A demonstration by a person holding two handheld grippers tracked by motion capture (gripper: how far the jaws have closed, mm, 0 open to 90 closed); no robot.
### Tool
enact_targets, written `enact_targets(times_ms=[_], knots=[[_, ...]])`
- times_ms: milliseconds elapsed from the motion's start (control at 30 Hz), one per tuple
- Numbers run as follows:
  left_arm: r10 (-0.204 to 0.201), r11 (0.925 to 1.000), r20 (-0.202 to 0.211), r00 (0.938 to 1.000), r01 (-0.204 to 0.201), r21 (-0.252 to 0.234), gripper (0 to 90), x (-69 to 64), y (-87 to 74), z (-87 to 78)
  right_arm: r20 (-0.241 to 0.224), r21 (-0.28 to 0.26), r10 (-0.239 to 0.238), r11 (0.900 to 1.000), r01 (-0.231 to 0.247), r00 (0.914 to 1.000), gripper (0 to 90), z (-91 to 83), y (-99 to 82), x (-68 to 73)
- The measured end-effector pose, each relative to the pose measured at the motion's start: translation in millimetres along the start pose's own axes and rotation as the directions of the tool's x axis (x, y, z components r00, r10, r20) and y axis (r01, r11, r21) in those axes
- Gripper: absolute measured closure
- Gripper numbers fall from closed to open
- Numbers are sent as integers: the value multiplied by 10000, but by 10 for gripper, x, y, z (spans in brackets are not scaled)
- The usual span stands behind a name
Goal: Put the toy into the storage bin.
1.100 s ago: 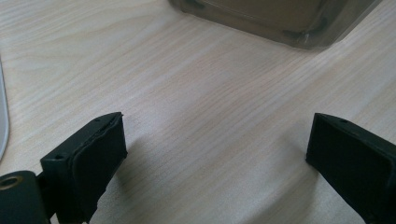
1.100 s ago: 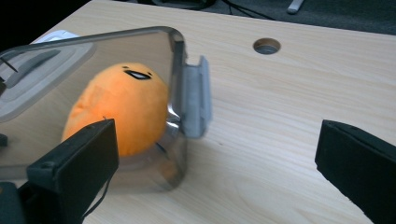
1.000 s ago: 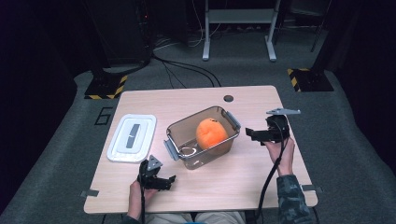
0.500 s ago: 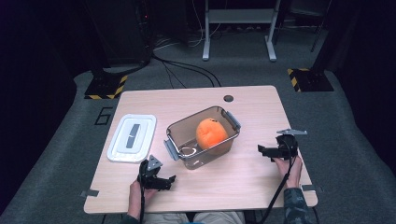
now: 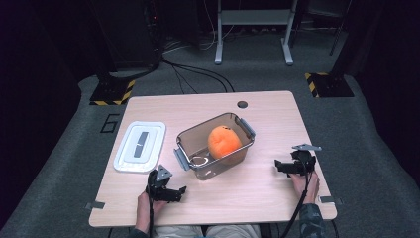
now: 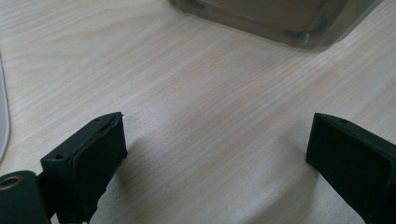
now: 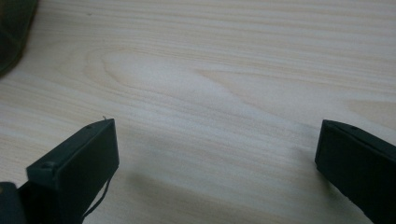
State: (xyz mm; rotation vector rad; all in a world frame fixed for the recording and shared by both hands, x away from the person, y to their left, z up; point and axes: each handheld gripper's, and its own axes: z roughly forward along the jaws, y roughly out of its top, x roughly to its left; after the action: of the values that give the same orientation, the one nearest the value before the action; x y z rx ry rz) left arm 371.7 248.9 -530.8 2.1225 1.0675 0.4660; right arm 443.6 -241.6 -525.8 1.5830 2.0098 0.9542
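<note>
A clear plastic bin (image 5: 184, 140) stands in the middle of the wooden table (image 5: 267, 114) with an orange ball (image 5: 223, 142) inside it. A white lid (image 5: 140, 146) lies flat to the bin's left. My left gripper (image 5: 179, 191) rests low on the table in front of the bin, open and holding nothing. Its view shows both jaws wide apart over bare wood, with the bin's base (image 6: 280, 21) just ahead. My right gripper (image 5: 278, 166) sits near the table's right front, also open, its jaws spread above bare wood (image 7: 210, 93).
A round cable hole (image 5: 242, 104) lies near the table's far edge. Beyond the table are floor cables, a metal stand and yellow-black marked bases. The bin's dark edge (image 7: 11, 32) shows at the upper left of the right gripper view.
My right gripper has drawn back from beside the bin toward the front right of the table and come down lower. The left gripper has stayed put.
</note>
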Motion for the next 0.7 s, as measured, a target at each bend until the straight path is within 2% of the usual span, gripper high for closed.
enact_targets(times_ms=[100, 200, 400, 700], knots=[[37, 9999, 25, 10000, -37, 114, 46, 4, 3, -9, 71, -6, -232, 9997, 232, 9997, 0, 7, -10, 9], [-2, 10000, -32, 10000, 2, 58, 46, 3, 3, -4, 229, 72, -280, 9996, 279, 9993, 0, 16, -11, 44], [18, 10000, -47, 10000, -18, 62, 46, 5, 3, -5, 445, 209, -726, 9972, 717, 9964, 0, 32, -15, 84], [38, 10000, -7, 10000, -38, 57, 66, 29, 7, -22, 428, 177, -674, 9976, 667, 9968, 0, 30, -15, 72]])
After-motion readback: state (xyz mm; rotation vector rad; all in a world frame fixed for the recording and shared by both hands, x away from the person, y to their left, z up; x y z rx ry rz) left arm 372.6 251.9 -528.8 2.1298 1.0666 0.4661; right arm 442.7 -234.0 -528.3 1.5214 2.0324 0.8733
